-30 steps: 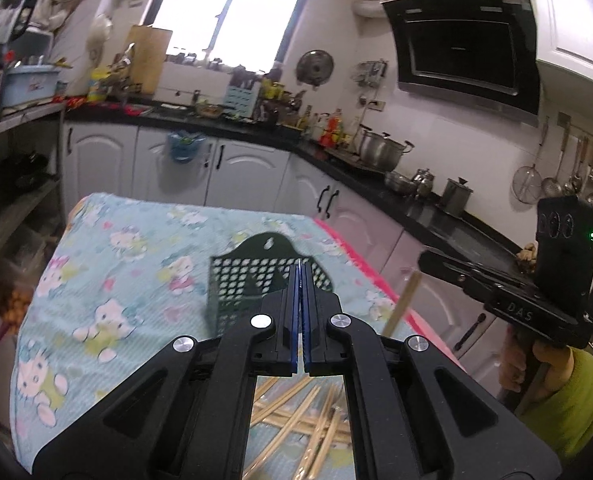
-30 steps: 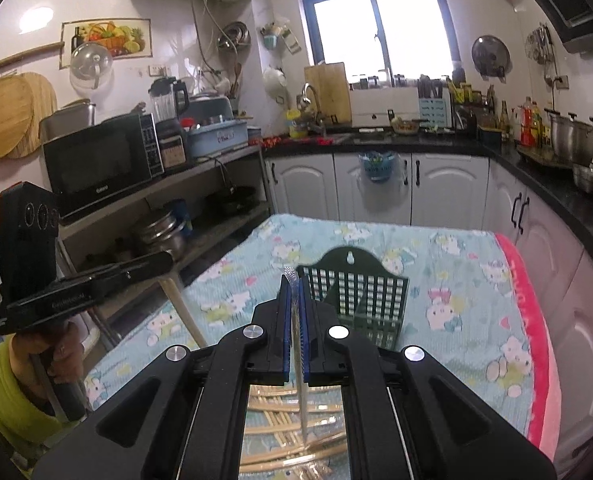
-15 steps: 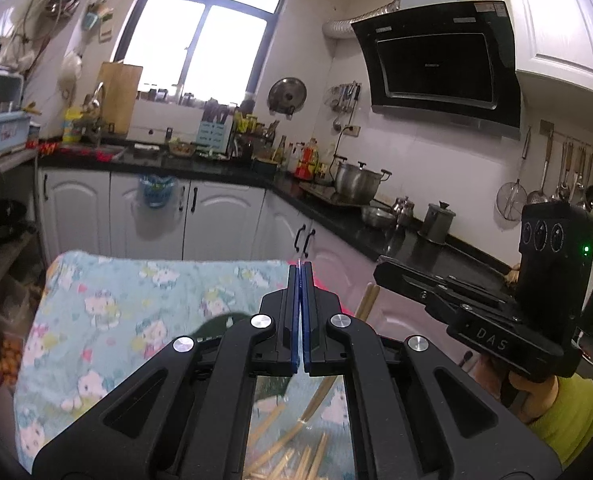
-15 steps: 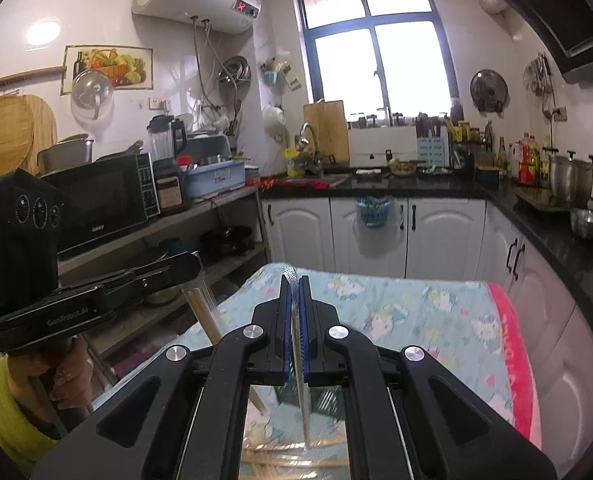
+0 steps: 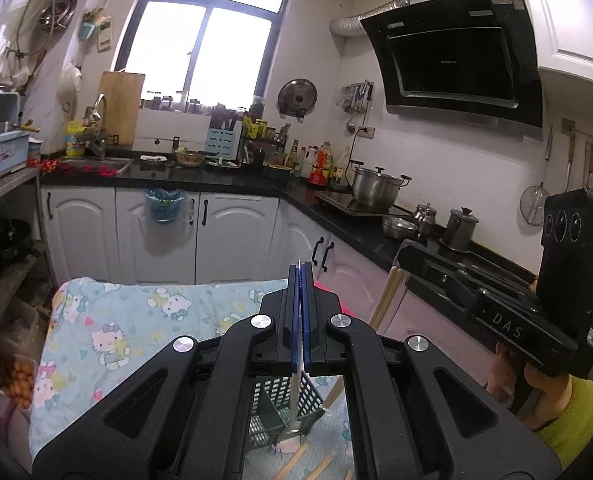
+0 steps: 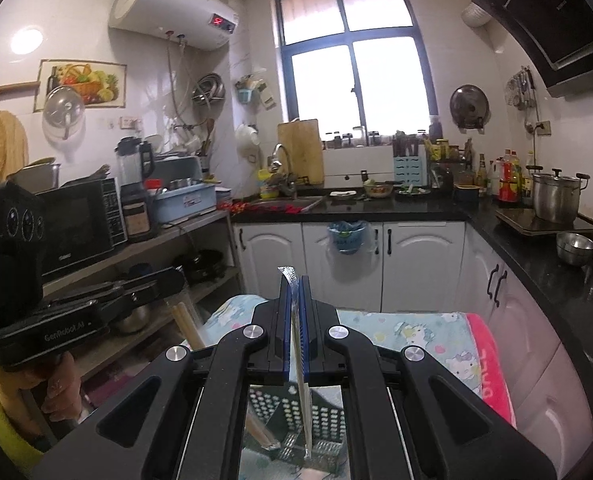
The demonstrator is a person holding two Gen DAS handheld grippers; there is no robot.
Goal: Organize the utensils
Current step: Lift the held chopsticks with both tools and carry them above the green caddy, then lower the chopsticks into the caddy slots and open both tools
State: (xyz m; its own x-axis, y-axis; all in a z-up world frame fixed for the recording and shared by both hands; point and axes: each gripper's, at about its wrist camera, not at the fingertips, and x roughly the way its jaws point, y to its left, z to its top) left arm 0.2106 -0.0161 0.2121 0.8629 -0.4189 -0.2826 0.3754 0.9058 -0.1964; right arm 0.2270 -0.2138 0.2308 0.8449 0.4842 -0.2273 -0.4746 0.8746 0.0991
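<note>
Seen along the left gripper (image 5: pixel 300 276), the jaws are pressed together on a thin wrapped stick (image 5: pixel 295 396), most likely a packaged pair of chopsticks, which hangs down out of the pads. Its long axis runs nearly straight up and down, and its lower end sits right at the dark green basket (image 5: pixel 286 404) below, at or just inside the rim; I cannot tell which. Loose wooden chopsticks (image 5: pixel 296 462) lie flat on the cartoon-print cloth (image 5: pixel 96 344) on the near side of the basket. To the right of the basket, the right gripper (image 5: pixel 406 248) is level with this one, with a pale wooden pair (image 5: pixel 384 300) hanging under its nose.

Seen along the right gripper (image 6: pixel 294 280), its jaws are clamped on a clear-wrapped stick (image 6: pixel 300 380) whose top pokes out above the pads and whose length drops steeply toward the basket (image 6: pixel 296 416) directly beneath. The tip looks to be over the basket's open top. The left gripper (image 6: pixel 168 278) is off to the basket's left, its wooden pair (image 6: pixel 188 328) slanting down toward the same basket.

Both sticks hang tip-down above the basket, so I judge each hand needs a mostly straight drop; neither looks clearly nearer.
</note>
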